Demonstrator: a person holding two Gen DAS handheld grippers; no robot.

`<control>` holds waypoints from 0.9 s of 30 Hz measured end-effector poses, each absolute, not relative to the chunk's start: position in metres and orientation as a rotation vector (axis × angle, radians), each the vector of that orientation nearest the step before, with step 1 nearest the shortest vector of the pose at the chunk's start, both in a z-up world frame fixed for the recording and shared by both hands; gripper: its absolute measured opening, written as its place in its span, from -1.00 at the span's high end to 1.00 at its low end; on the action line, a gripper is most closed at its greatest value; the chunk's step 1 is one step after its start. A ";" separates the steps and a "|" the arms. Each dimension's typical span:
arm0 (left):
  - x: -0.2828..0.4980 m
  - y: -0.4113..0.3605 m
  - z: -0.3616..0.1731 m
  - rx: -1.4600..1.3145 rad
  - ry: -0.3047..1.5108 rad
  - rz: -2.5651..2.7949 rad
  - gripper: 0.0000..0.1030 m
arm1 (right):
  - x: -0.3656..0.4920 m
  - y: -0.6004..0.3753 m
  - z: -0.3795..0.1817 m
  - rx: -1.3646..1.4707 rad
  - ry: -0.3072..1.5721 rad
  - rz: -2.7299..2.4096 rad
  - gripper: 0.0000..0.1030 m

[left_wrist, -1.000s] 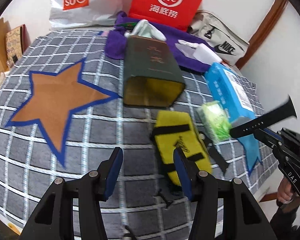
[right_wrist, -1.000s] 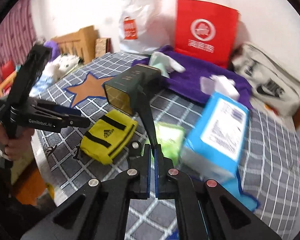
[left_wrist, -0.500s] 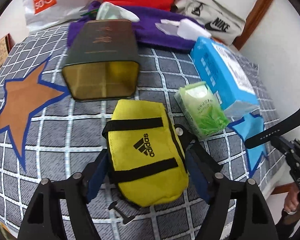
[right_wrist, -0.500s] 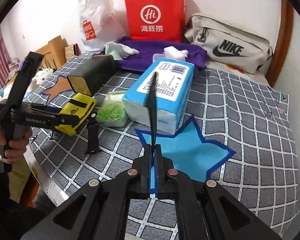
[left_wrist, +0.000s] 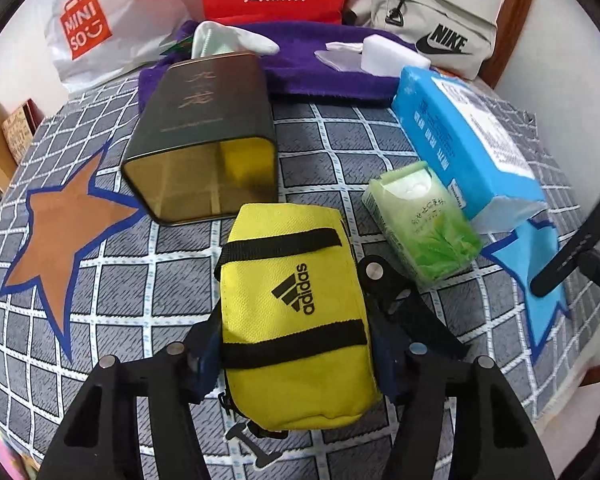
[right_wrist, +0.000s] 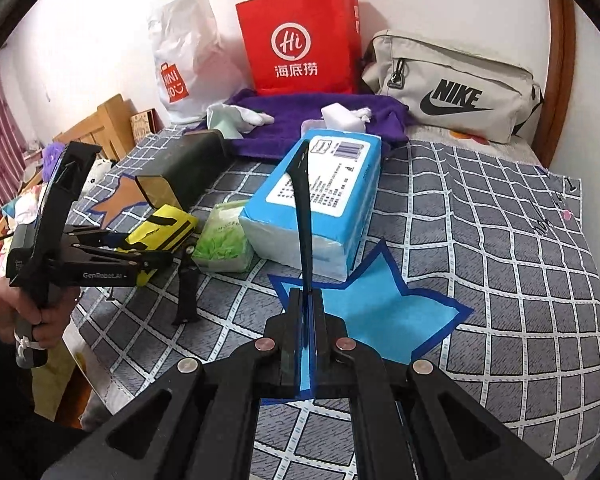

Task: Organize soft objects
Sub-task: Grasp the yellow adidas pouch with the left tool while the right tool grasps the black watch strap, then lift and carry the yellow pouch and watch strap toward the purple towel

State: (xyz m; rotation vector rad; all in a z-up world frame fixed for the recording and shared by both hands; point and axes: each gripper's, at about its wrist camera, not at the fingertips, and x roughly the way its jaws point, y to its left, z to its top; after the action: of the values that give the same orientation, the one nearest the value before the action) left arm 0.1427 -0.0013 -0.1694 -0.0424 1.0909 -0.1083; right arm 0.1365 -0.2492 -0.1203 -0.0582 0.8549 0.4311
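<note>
**Here, the left tongs close on the yellow pouch**

Here the yellow pouch [left_wrist: 296,312] lies flat on the checked cover [left_wrist: 100,280], low in the centre of the left wrist view, its logo face up. The left gripper [left_wrist: 296,344] straddles it near the lower end: one blue pad sits against each long side, and the jaws are closing, with the pouch between them. The fabric does not yet look pinched, so a firm hold cannot be confirmed. In the right wrist view the same pouch [right_wrist: 160,232] appears at middle left, between the fingers of the left gripper [right_wrist: 152,256].

Just above the pouch lies the open tin [left_wrist: 204,148], mouth toward it and nearly touching. To the right lie a green tissue pack [left_wrist: 424,224] and, beyond it, the blue tissue pack [left_wrist: 464,140]. The right gripper [right_wrist: 306,316], low in its own frame, is pressed together on a thin black strap [right_wrist: 304,208] that rises upright in front of the blue pack.

Judgement: the step in hand is the grasp of the pouch. The next move probably calls for finishing the squeeze before any lift, since soft fabric yields and may slip, then carrying it clear of the tin's rim, or into the tin if that is its place.
</note>
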 end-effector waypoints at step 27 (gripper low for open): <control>0.135 0.019 -0.138 -0.101 1.033 -0.168 -0.12 | 0.179 -0.226 -0.168 -0.003 0.973 0.426 0.66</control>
State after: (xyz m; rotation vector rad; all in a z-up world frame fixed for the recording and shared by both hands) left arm 0.1347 0.0188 -0.1377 -0.1010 1.0330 -0.1683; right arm 0.1785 -0.2259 -0.1677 -0.0028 0.9732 0.4263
